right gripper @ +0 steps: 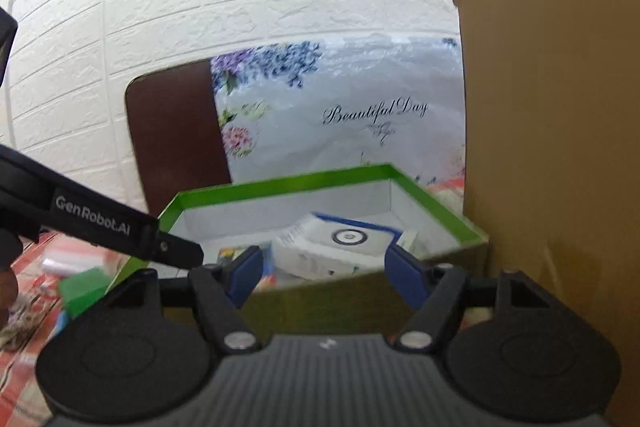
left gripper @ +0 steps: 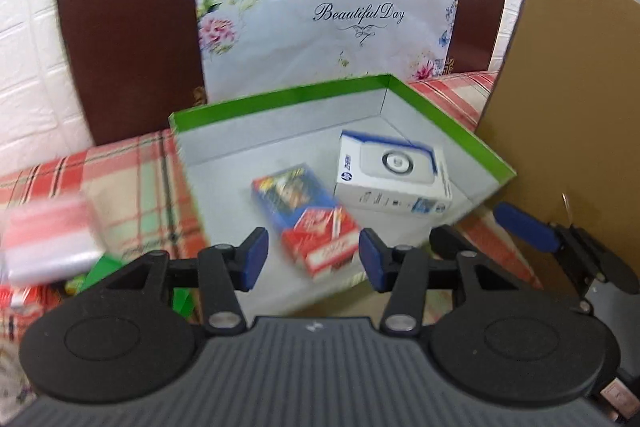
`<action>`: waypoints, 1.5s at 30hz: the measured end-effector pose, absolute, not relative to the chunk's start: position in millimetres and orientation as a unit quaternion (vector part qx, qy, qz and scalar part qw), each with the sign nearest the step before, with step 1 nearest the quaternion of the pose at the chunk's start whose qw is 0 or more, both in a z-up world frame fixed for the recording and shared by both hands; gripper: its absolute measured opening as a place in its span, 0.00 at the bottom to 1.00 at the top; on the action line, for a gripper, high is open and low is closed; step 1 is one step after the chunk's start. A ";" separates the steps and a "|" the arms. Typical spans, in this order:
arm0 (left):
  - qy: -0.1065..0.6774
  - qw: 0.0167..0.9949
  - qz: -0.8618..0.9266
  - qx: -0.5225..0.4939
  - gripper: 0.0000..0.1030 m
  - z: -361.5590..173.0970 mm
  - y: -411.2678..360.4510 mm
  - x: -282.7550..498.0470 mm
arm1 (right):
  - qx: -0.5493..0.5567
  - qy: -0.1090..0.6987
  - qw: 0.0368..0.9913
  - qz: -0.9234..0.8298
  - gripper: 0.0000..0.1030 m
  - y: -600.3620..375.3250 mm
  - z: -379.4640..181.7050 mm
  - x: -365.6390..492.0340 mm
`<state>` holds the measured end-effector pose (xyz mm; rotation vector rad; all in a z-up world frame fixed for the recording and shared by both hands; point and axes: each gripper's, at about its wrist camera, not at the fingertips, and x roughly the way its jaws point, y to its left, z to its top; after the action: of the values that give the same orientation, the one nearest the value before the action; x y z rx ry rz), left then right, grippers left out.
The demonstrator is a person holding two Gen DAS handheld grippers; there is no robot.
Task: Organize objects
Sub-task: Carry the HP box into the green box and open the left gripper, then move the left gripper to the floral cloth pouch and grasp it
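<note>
A green-rimmed box point(left gripper: 280, 95) with a grey inside sits on the plaid table. Inside it lie a white HP box point(left gripper: 394, 173) and a blue-and-red card box point(left gripper: 308, 217). My left gripper point(left gripper: 314, 259) is open and empty, just above the box's near edge, over the card box. My right gripper point(right gripper: 324, 277) is open and empty, in front of the green-rimmed box point(right gripper: 280, 183), with the white HP box point(right gripper: 332, 243) seen beyond it. The right gripper also shows at the right in the left wrist view point(left gripper: 492, 231).
A pink-and-white packet point(left gripper: 48, 239) and a green item point(left gripper: 100, 271) lie on the plaid cloth point(left gripper: 132, 179) to the left. A tall cardboard panel point(left gripper: 568, 107) stands close on the right. A floral bag point(left gripper: 320, 15) and a brown chair back point(left gripper: 128, 47) stand behind, against a white brick wall.
</note>
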<state>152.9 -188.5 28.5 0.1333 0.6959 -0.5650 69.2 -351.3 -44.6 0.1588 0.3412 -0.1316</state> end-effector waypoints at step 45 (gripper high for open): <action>0.373 0.913 -0.114 -0.121 0.42 -14.1 97.6 89.0 | -0.081 0.331 0.890 0.305 0.55 -54.6 -75.5 98.3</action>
<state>89.0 97.6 -14.1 -0.2500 0.7690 -0.2358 98.3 -54.6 -75.5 -0.1690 0.6869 0.6325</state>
